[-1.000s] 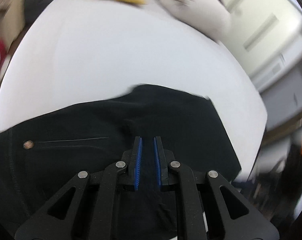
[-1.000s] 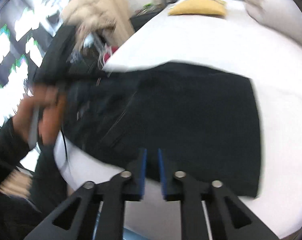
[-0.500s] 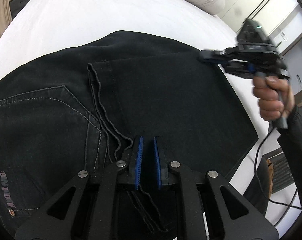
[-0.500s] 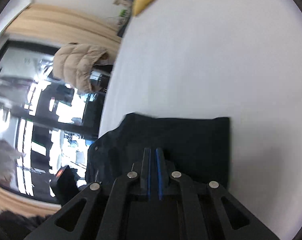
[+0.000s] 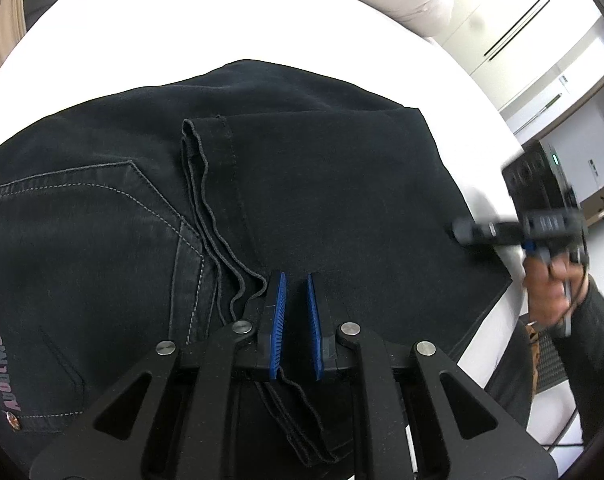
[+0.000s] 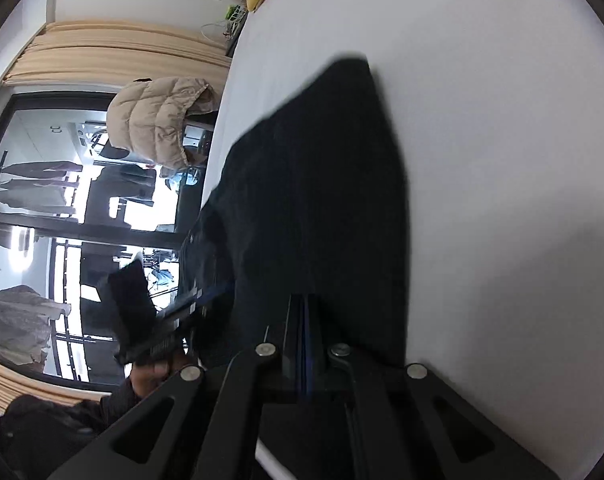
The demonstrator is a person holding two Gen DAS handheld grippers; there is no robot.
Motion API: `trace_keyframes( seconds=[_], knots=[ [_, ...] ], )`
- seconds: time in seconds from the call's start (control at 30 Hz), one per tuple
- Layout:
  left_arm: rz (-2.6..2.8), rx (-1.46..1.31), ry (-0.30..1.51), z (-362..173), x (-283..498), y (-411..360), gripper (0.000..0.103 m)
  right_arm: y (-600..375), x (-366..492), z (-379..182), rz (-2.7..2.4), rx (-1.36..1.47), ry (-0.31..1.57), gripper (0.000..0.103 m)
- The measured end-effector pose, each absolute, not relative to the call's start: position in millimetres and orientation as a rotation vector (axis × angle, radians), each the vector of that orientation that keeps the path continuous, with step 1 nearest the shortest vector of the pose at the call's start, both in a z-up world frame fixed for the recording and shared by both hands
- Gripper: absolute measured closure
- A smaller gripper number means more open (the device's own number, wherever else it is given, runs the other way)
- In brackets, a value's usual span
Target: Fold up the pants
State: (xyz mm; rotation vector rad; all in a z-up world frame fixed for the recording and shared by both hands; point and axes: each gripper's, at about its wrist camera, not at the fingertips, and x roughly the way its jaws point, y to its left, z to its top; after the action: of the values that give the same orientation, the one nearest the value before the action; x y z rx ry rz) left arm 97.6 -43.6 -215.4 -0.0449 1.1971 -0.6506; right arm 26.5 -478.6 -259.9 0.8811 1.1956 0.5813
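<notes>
Black pants point(image 5: 342, 184) lie folded on the white bed point(image 5: 150, 36); left claw point(image 5: 293, 322) narrowly apart over the hem (grip unclear), right claw point(image 6: 302, 344) closed at their edge.

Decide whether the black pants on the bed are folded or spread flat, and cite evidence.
Folded: on the black pants the leg hems lie doubled back beside the rear pocket.

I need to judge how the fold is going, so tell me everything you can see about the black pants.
The black denim pants lie folded on the white bed sheet, leg ends doubled back so their hems rest over the seat beside a back pocket with pale stitching. A small logo label and a rivet sit at the pocket's lower corner. The left gripper rests on the stacked hems, jaws narrowly apart; the shut right gripper is at the folded right edge.
</notes>
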Motion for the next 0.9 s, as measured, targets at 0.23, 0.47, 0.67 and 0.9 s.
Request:
trace_keyframes(
  seconds=[0.23, 0.47, 0.67, 0.9],
  knots=[
    [-0.65, -0.066, 1.184, -212.8, 91.8, -40.2, 0.092, -469.8, -30.3, -253.2, 0.535, 0.903, 1.171, 0.103],
    [-0.653, -0.162, 1.158, -202.8, 80.6, -20.1, 0.092, -465.3, -33.9, -257.5, 0.475, 0.846, 1.184, 0.103],
    [-0.634, -0.283, 1.039, -161.0, 33.7, 53.9, 0.092, -439.6, -40.7, -204.0, 0.405, 0.735, 1.078, 0.05],
    [-0.431, -0.571, 0.934, -155.0, -20.0, 189.8, 0.079, -372.9, -20.0, -187.4, 0.585, 0.855, 0.967, 0.039]
  ],
)
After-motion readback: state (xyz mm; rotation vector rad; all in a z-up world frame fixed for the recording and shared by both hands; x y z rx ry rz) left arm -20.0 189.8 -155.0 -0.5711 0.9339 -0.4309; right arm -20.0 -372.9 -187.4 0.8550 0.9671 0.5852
